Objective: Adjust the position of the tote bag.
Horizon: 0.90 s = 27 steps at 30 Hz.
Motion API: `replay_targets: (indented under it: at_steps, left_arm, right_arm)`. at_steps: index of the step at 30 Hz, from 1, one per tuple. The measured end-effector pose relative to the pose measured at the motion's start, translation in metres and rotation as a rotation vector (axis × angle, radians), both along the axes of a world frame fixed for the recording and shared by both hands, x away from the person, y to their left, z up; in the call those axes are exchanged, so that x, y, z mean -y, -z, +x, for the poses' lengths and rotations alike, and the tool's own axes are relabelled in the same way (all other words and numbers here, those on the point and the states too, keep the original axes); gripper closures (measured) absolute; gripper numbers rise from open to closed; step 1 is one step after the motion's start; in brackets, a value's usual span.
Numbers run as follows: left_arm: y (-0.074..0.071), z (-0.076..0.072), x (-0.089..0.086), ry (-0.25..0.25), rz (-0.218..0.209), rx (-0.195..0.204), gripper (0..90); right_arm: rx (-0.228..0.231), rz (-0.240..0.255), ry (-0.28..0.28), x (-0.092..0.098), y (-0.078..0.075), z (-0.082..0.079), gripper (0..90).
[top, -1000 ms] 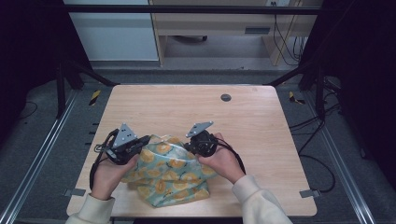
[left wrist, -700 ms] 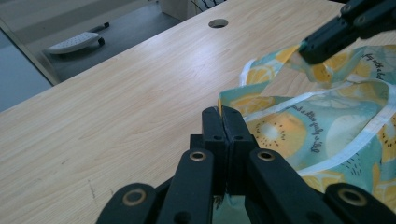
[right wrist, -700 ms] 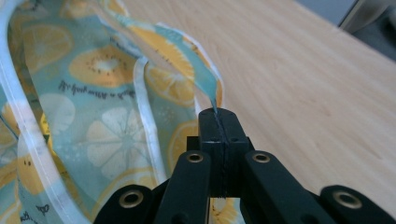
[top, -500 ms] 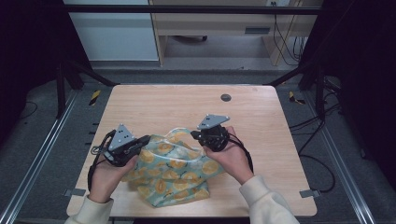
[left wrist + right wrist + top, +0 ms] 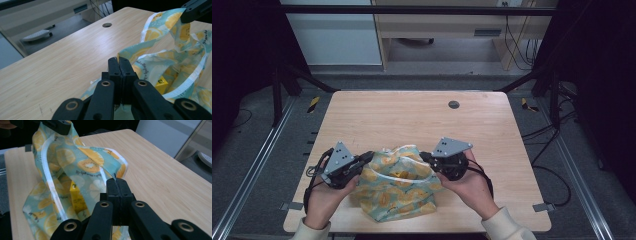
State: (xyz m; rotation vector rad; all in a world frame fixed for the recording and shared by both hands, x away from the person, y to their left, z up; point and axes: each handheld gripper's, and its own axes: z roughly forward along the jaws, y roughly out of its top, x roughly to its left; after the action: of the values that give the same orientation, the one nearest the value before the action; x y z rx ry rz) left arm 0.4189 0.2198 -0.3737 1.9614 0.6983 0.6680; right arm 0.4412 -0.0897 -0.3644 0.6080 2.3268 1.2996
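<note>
Since a second ago your right gripper [image 5: 428,157] has risen and drawn away from your left gripper [image 5: 368,158], stretching the mouth of the lemon-print bag [image 5: 397,187] open between them. Both tongs are clamped shut on the bag's rim, one at each side. The bag hangs between them, its bottom resting on the table [image 5: 402,117] toward you. A yellow box [image 5: 76,197] sits inside. Judging by this, opening is done; emptying or filling remains.

High view: fixed overhead, faces fwd and down, far, whole surface [image 5: 412,115] in frame. Left and right gripper views: close, low, each looking along its own claw from frame bottom. All three share the lemon-print bag [image 5: 397,187] and the surface.
</note>
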Motion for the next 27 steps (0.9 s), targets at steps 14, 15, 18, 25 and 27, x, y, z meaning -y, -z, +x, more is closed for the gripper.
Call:
replay_targets:
  at_steps: [14, 15, 18, 25, 27]
  left_arm:
    - [0.02, -0.014, -0.002, 0.03, 0.017, -0.023, 89.7]
    - [0.021, -0.015, -0.002, 0.033, 0.02, -0.026, 89.6]
    - [0.027, -0.019, -0.001, 0.043, 0.028, -0.027, 89.1]
    - [0.04, -0.026, -0.001, 0.073, 0.034, -0.057, 88.7]
    - [0.045, -0.028, -0.001, 0.079, 0.025, -0.074, 88.5]
  right_arm:
    - [-0.033, 0.01, -0.035, 0.006, 0.023, -0.02, 90.0]
    - [-0.038, 0.01, -0.038, 0.006, 0.026, -0.021, 90.0]
    - [-0.048, 0.01, -0.051, 0.008, 0.033, -0.026, 90.0]
    - [-0.079, 0.016, -0.064, 0.014, 0.051, -0.034, 90.0]
    - [-0.091, 0.013, -0.072, 0.014, 0.055, -0.036, 90.0]
